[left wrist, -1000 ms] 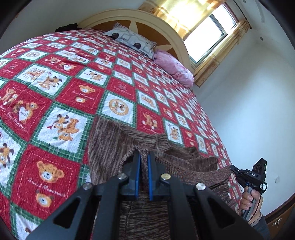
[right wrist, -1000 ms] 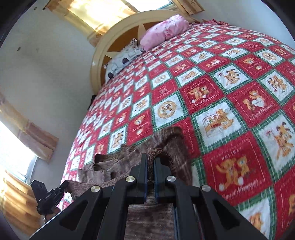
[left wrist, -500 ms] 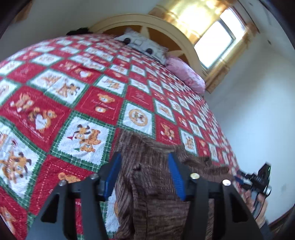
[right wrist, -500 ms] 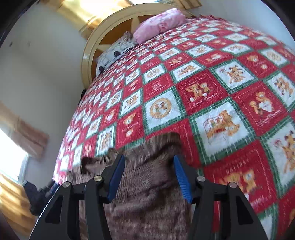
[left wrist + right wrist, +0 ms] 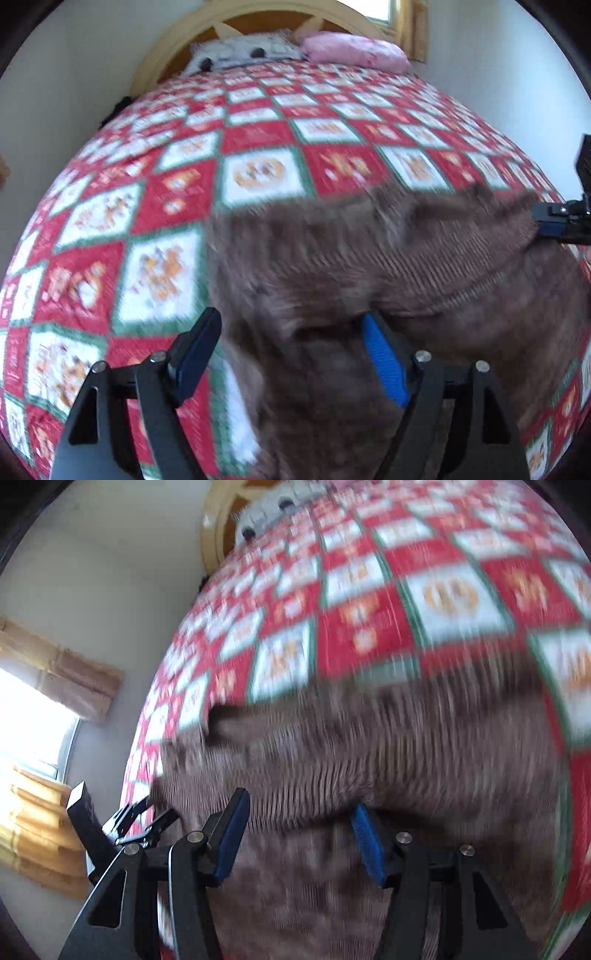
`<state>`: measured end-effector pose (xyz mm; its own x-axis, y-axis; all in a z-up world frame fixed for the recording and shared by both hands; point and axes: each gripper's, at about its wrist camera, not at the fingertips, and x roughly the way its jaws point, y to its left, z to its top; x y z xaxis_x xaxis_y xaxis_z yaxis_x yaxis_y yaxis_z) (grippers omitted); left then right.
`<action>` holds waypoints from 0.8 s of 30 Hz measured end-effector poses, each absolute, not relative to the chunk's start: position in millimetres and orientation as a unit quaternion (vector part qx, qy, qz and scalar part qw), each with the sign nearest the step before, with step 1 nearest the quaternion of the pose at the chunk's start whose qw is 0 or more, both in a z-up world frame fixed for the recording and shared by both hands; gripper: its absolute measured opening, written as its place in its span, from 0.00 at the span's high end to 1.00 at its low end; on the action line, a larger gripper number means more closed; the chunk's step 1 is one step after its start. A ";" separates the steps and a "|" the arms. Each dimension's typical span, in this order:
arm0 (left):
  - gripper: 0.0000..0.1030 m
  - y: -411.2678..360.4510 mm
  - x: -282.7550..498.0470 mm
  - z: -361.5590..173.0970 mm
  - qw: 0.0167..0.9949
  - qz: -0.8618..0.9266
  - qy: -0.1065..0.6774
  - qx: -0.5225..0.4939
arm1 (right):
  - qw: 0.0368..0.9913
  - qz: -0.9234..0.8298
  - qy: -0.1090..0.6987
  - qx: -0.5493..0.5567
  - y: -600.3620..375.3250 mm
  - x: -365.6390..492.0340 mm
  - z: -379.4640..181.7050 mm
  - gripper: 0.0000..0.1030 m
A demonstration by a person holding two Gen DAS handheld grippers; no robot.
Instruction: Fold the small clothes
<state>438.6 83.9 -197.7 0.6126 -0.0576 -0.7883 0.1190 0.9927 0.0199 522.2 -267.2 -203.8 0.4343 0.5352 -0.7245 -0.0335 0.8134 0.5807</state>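
A brown ribbed knit garment [image 5: 369, 258] lies rumpled on the red, white and green bear-print quilt [image 5: 258, 133]; it also shows in the right wrist view [image 5: 406, 746]. My left gripper [image 5: 291, 354] is open just above the garment's near left part, holding nothing. My right gripper [image 5: 299, 838] is open over the garment's near edge, holding nothing. The right gripper also shows at the right edge of the left wrist view [image 5: 565, 221], at the garment's right end. The left gripper shows at the lower left of the right wrist view [image 5: 147, 819]. Both views are motion-blurred.
A grey patterned pillow [image 5: 243, 51] and a pink pillow [image 5: 351, 50] lie against the wooden headboard [image 5: 177, 48]. White walls flank the bed. A window with yellow curtains [image 5: 33, 812] is at the left of the right wrist view.
Both grippers were shut on the garment a second ago, then opened and let it go. Both have since swung sideways; the garment has dropped onto the quilt.
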 end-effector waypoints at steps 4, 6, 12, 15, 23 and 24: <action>0.22 118.1 461.2 -183.6 0.911 0.019 0.412 -0.016 | 0.850 0.166 0.424 0.264 -279.2 533.1 -175.0 0.45; 0.21 132.6 462.4 -182.2 0.911 0.028 0.409 -0.044 | 0.859 0.155 0.410 0.263 -283.9 530.0 -169.4 0.36; 0.13 139.4 432.2 -188.4 0.914 0.045 0.400 -0.045 | 0.882 0.135 0.397 0.213 -289.7 491.1 -170.8 0.35; 0.05 140.7 445.6 -187.0 0.912 0.046 0.403 -0.062 | 0.882 0.139 0.393 0.219 -297.4 474.7 -170.4 0.35; 0.05 135.3 491.2 -160.5 0.914 0.099 0.391 -0.036 | 0.871 0.167 0.425 0.183 -272.4 446.6 -180.4 0.35; 0.05 138.9 487.5 -159.6 0.915 0.106 0.387 -0.037 | 0.869 0.172 0.429 0.177 -271.4 441.6 -182.9 0.35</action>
<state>487.5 138.9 -159.6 0.6777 0.1645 -0.7167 -0.2218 0.9750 0.0140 441.6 -271.4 -182.9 0.5724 0.4503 -0.6852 -0.1463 0.8783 0.4551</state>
